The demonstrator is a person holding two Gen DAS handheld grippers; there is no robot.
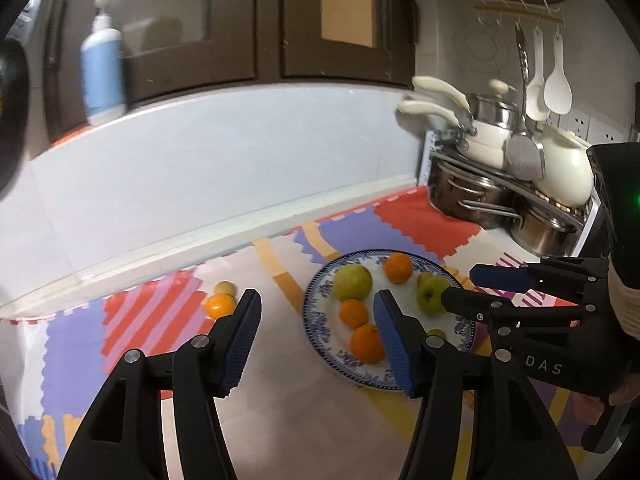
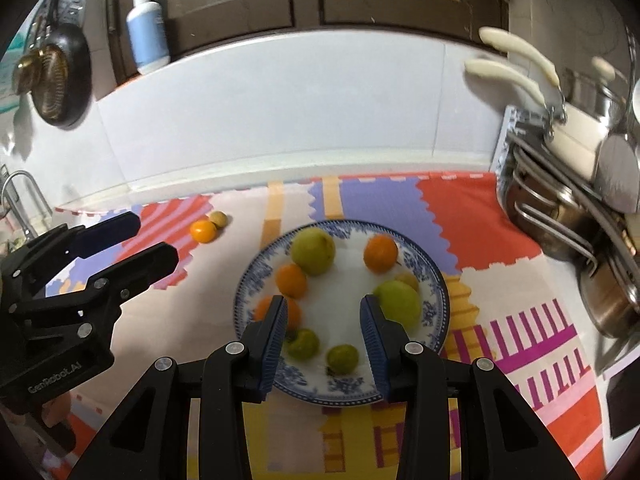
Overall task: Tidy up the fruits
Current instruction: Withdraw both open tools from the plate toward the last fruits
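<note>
A blue-patterned white plate (image 2: 434, 292) sits on the colourful mat and holds several fruits: oranges (image 2: 380, 254), two large green fruits (image 2: 313, 251) and small green ones (image 2: 342, 358). The plate also shows in the left wrist view (image 1: 316, 320). An orange (image 1: 219, 305) and a small yellow fruit (image 1: 225, 288) lie on the mat left of the plate; they also show in the right wrist view (image 2: 203, 231). My left gripper (image 1: 316, 334) is open and empty, above the mat between the loose fruits and the plate. My right gripper (image 2: 323, 332) is open and empty above the plate's near side.
A rack of steel pots and white pans (image 1: 500, 184) stands at the right against the wall. A pump bottle (image 2: 147, 30) stands on the ledge at the back. A tap (image 2: 20, 196) is at the far left. Utensils (image 1: 548, 80) hang above the rack.
</note>
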